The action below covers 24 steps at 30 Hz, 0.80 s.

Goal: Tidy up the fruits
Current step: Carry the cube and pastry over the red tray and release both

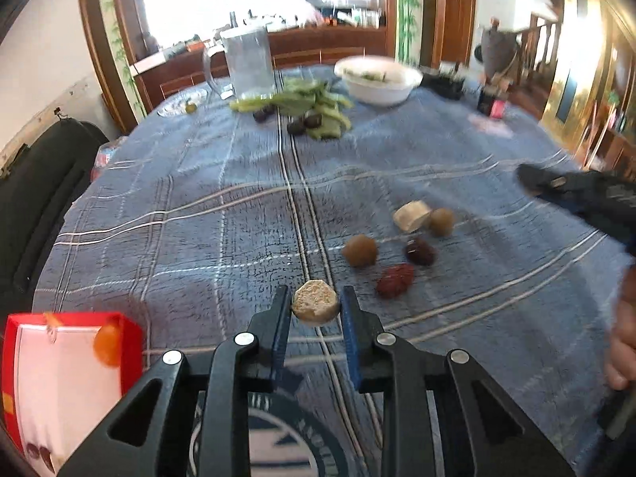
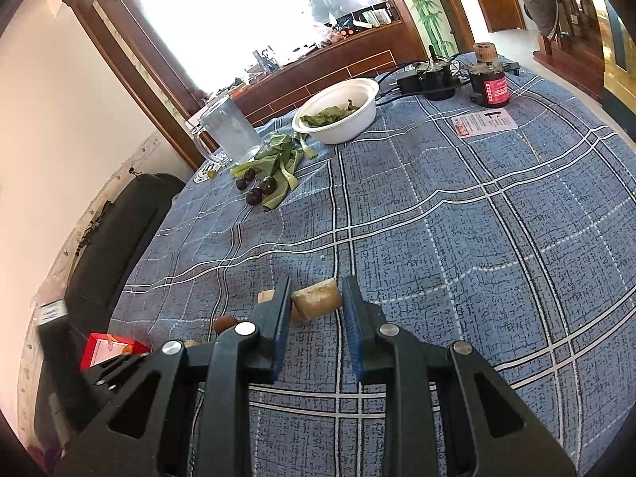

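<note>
My left gripper (image 1: 316, 304) is shut on a pale cut fruit chunk (image 1: 316, 306) and holds it above the blue plaid tablecloth. On the cloth to its right lie two brown round fruits (image 1: 359, 251), a dark red date (image 1: 419, 251), a brighter red date (image 1: 394, 280) and a pale chunk (image 1: 411, 215). A red box (image 1: 71, 373) with white lining stands at lower left. My right gripper (image 2: 316, 298) is open, with a pale fruit chunk (image 2: 318, 298) on the cloth between its fingers; contact cannot be told. The red box (image 2: 111, 348) shows at its left.
At the table's far side stand a white bowl of greens (image 2: 338, 113), a glass pitcher (image 2: 228, 129), loose green leaves (image 2: 278, 163) with dark plums (image 2: 254, 196), a dark red-labelled jar (image 2: 491, 85) and a paper card (image 2: 483, 121). A black chair (image 1: 35, 198) stands left.
</note>
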{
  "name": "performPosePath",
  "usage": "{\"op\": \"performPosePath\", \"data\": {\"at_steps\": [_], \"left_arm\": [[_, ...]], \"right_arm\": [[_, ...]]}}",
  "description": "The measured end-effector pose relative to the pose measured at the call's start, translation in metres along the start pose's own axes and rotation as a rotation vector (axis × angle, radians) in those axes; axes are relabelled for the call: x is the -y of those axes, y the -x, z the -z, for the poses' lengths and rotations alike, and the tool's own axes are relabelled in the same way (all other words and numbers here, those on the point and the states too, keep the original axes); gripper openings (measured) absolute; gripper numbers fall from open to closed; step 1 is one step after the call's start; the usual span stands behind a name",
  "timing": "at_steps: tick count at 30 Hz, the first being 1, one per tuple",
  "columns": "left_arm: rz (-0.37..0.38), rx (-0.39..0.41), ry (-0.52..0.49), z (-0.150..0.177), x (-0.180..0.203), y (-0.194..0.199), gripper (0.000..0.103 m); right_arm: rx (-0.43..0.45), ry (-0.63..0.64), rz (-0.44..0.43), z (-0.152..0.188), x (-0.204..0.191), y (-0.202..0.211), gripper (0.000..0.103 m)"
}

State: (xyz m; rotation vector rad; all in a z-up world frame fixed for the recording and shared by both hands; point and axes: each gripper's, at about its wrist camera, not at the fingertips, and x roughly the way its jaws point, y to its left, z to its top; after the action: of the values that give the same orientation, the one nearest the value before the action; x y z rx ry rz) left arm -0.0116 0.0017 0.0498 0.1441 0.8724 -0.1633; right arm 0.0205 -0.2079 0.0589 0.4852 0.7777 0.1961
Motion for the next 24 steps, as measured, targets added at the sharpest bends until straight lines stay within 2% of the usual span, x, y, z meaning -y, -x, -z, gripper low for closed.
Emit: {"op": "performPosePath", "data": {"at_steps": [7, 14, 19, 24], "left_arm": [[-0.017, 0.113, 0.046, 0.02, -0.016, 0.061, 0.024], [-0.127, 0.194, 0.142, 0.048, -0.063, 0.116, 0.024], [-0.218, 0.221, 0.202, 0.073, -0.1, 0.142, 0.024], [-0.243, 0.203, 0.264, 0.093, -0.129, 0.146, 0.024]], "right_arm": [[0.022, 0.015, 0.02, 0.002, -0.004, 0.003, 0.027], [0.063, 0.094, 0.011, 0.01, -0.023, 0.008, 0.027], [0.108, 0.187, -0.012, 0.02, -0.043, 0.012, 0.027], [0.11, 0.229, -0.034, 0.029, -0.057, 0.007, 0.027]]}}
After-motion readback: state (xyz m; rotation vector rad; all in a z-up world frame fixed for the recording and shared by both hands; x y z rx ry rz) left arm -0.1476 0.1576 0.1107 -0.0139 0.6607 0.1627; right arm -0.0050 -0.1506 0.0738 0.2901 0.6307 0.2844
